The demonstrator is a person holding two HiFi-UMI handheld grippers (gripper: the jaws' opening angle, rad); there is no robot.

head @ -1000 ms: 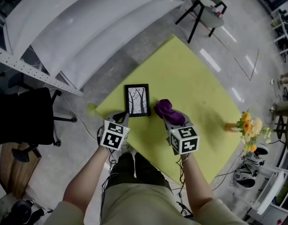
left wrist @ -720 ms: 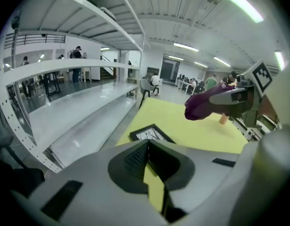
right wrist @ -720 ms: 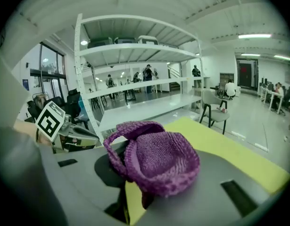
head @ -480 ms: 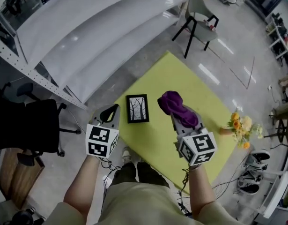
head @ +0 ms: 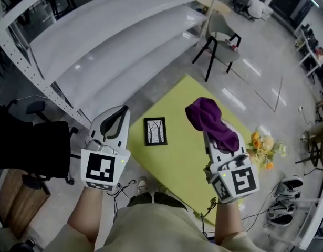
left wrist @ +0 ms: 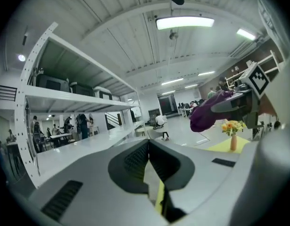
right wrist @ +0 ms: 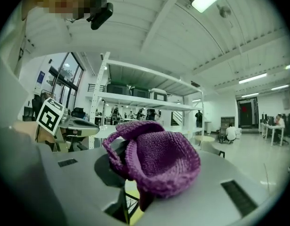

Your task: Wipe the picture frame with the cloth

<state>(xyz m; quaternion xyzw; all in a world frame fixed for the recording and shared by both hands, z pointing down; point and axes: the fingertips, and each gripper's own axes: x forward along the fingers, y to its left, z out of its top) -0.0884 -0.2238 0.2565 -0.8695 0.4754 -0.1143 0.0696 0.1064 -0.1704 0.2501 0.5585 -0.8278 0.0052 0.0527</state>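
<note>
The left gripper has its jaws closed together with nothing between them; in the left gripper view only a thin slit shows low down, with a sliver of yellow behind it. The right gripper is clamped on the purple knitted cloth. The cloth bunches over the jaw tips and spills forward in a cupped fold, and a loop of its edge hangs to the left in the right gripper view. Both grippers are held up clear of the yellow-green table, and their own views look out level across the room.

The picture frame, black-edged with a print of bare trees, lies flat on the table near its left edge. In the head view it sits between the two grippers, touched by neither. Bare tabletop surrounds the frame on all sides, with the widest open stretch to its right and far side.

A vase of orange and yellow flowers stands near the table's right edge, well apart from the frame. The left gripper hangs over the floor just off the table's left edge. White shelving runs along beyond it, and a chair stands past the far corner.
</note>
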